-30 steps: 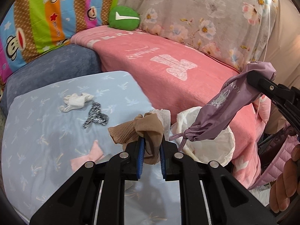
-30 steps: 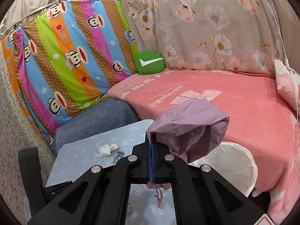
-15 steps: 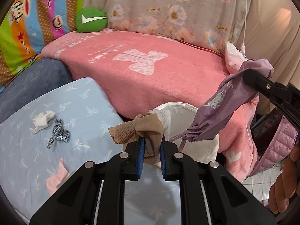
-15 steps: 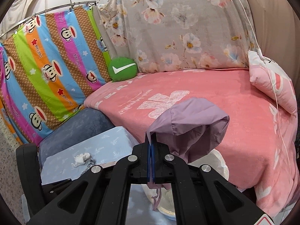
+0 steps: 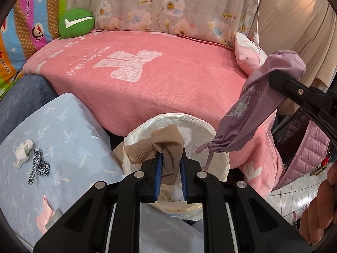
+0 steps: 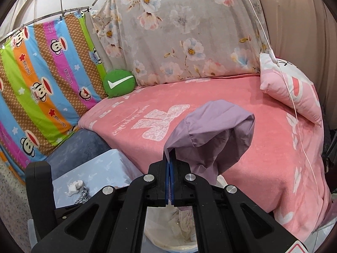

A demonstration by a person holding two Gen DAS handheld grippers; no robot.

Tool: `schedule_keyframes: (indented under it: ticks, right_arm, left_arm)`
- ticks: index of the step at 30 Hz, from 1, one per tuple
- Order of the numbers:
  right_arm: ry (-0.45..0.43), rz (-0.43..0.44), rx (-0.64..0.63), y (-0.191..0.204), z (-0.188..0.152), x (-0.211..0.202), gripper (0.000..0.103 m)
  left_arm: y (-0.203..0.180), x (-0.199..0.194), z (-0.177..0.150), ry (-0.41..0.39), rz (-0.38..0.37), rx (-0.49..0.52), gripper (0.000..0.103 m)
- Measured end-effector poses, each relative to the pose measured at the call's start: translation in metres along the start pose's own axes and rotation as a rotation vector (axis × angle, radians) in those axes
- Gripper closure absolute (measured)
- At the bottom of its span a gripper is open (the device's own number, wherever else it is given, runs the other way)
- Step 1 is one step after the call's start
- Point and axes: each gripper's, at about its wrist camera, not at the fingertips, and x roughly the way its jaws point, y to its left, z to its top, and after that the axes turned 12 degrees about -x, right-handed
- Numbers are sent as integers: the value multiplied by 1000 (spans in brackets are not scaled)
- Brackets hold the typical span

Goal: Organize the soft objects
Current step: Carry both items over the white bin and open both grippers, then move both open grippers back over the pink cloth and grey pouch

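Observation:
My left gripper (image 5: 169,158) is shut on a tan stocking (image 5: 166,142), which bunches over the fingertips and hangs down between the blue pads. It hovers right over the white bag-lined bin (image 5: 219,135). To the right, a purple drawstring pouch (image 5: 248,113) dangles with its cords over the bin's rim. My right gripper (image 6: 169,154) is shut on that pouch (image 6: 210,130) at its upper edge. In the right wrist view the bin (image 6: 160,229) lies below the fingers.
A white sock (image 5: 22,150), a leopard-print hair tie (image 5: 38,166) and a pink cloth (image 5: 43,217) lie on the light blue surface (image 5: 69,139) at left. Behind the bin is the pink blanket (image 5: 147,80), with a green cushion (image 5: 75,22) and pink pillow (image 5: 246,54). A pink jacket (image 5: 305,154) hangs right.
Both grippers have swung to the right with their loads. The bin now sits directly under the left gripper, and the small items on the blue surface have slid towards the left edge.

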Motion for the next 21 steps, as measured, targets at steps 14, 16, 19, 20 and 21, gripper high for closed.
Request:
schedule_keyframes:
  ticks: [14, 16, 19, 20, 21]
  right_arm:
    - [33, 12, -7, 13, -7, 16, 83]
    - [39, 19, -12, 17, -9, 18, 83]
    - [49, 32, -21, 25, -11, 20, 83]
    - [52, 36, -26, 28, -12, 21, 82]
    - [56, 41, -32, 32, -13, 21, 82]
  left_arm:
    - [23, 2, 3, -30, 65, -60, 37]
    - [30, 1, 2, -30, 72, -80, 37]
    - [37, -2, 0, -35, 82, -94, 37]
    - [39, -4, -1, -39, 86, -97, 37]
    - [41, -6, -2, -43, 90, -102, 37]
